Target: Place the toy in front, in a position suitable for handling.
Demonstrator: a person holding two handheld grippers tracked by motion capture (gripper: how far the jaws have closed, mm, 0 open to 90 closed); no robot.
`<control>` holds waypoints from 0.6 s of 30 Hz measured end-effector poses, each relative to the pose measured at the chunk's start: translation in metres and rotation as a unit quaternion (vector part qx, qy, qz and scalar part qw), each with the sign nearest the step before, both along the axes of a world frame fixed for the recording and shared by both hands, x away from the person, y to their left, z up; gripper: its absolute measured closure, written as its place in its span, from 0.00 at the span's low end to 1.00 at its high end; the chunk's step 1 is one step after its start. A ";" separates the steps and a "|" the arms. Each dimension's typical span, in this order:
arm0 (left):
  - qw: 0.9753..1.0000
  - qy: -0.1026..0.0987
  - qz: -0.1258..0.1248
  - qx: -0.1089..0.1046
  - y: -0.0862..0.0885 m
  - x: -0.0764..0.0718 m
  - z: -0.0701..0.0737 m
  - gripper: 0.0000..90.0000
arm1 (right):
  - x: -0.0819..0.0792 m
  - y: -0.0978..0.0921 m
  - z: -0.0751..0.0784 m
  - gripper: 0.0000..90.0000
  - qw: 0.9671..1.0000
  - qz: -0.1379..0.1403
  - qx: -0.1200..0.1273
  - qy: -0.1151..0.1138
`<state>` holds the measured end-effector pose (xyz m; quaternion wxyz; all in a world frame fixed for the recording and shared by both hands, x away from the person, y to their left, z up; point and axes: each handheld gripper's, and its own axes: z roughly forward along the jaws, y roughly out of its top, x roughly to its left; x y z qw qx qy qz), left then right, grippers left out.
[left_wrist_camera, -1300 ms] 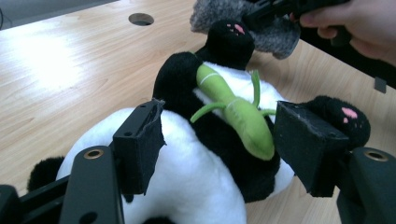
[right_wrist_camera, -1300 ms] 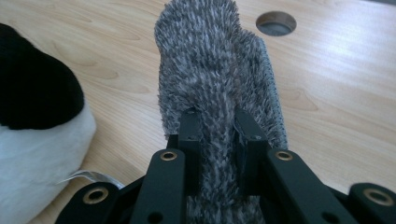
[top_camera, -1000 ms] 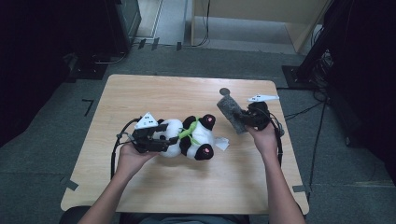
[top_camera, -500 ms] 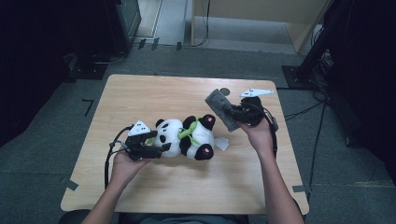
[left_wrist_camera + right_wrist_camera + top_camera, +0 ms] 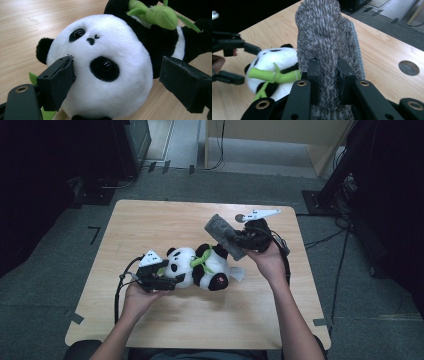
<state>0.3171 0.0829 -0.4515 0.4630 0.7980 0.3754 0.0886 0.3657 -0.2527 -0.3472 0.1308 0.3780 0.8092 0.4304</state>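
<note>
Left gripper jaws spread wide either side of panda plush head, near jaw touching its cheek, far jaw just off it. Plush lay on wooden table, green bamboo across black chest.

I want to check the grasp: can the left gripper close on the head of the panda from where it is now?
Probably yes. The left gripper is open, with one jaw on each side of the panda head, and nothing lies between them. The right gripper holds the grey brush above the body, apart.
</note>
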 end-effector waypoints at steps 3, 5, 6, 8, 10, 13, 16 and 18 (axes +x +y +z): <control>1.000 0.006 0.007 0.005 0.004 0.001 -0.002 0.14 | -0.002 0.006 0.003 0.85 1.000 0.006 -0.002 -0.001; 1.000 0.016 0.012 0.006 0.008 0.002 -0.005 0.14 | -0.002 0.011 0.004 0.85 1.000 0.013 -0.002 0.002; 1.000 0.023 0.011 0.000 0.009 0.004 -0.007 0.14 | -0.001 0.014 0.003 0.85 1.000 0.015 -0.001 0.004; 1.000 0.026 0.009 0.005 0.006 0.008 -0.015 0.14 | 0.001 0.025 0.001 0.85 0.999 0.029 -0.002 0.012; 1.000 0.028 0.008 0.001 0.005 0.009 -0.018 0.12 | 0.002 0.029 0.000 0.85 0.999 0.034 -0.002 0.016; 0.999 0.030 0.009 -0.019 0.007 0.010 -0.024 0.12 | 0.006 0.044 -0.003 0.85 0.998 0.051 -0.001 0.022; 1.000 0.018 0.002 -0.022 0.008 0.009 -0.027 0.15 | 0.009 0.051 -0.005 0.85 0.998 0.060 0.000 0.024; 1.000 -0.001 0.002 -0.014 0.007 0.006 -0.029 0.18 | 0.012 0.063 -0.007 0.85 0.997 0.073 -0.001 0.027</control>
